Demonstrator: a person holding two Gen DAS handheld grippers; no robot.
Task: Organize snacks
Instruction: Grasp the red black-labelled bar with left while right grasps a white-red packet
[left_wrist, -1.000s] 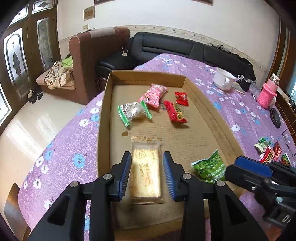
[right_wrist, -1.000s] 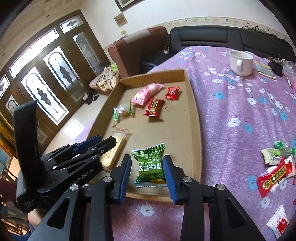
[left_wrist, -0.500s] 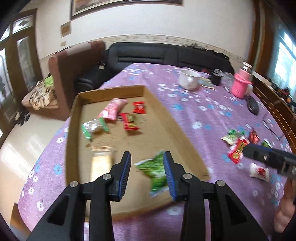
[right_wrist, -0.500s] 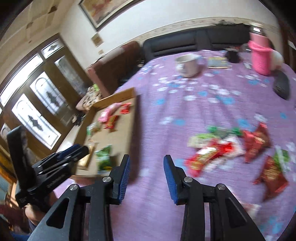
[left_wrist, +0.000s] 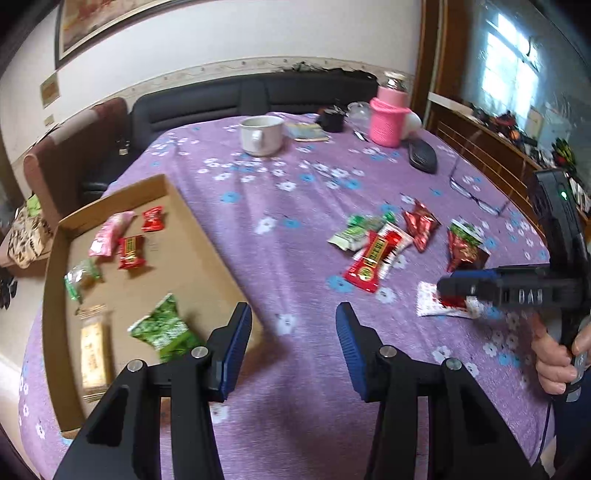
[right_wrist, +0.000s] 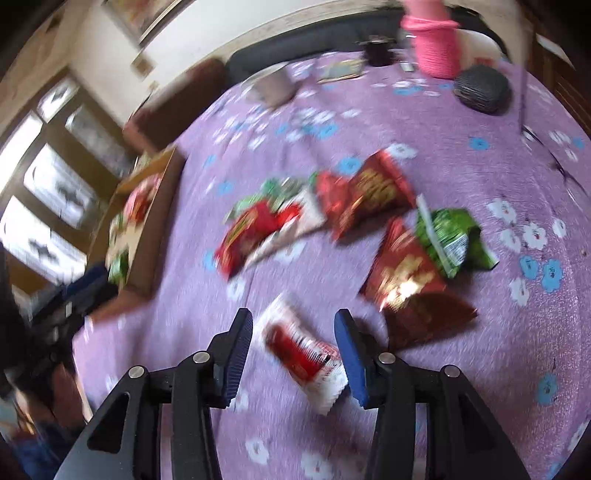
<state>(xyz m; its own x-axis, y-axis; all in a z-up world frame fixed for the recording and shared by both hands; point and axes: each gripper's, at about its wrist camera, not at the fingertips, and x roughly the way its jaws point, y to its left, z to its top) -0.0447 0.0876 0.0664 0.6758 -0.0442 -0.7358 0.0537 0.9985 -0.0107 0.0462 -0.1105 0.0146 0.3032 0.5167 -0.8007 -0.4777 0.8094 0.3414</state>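
Snacks (right_wrist: 306, 354): a red-and-white packet lies on the counter (right_wrist: 480, 369) between my right hand-held gripper's (right_wrist: 293, 349) just-widened, spread jaws; I'd lower squarely before pinching. Left hand-held gripper (left_wrist: 293, 347) spread, empty.

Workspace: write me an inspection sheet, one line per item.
Surface: purple flowered tablecloth.
Job's things: cardboard tray holds six snacks, including a green packet; more packets lie loose on the cloth, among them a red bar and a red and white packet.
Clutter: white mug, pink cup, glasses.
Grippers: left gripper open, empty; right gripper open, jaws just widening, astride the red and white packet.
Cables: nothing seen.
Surroundings: black sofa, brown armchair.
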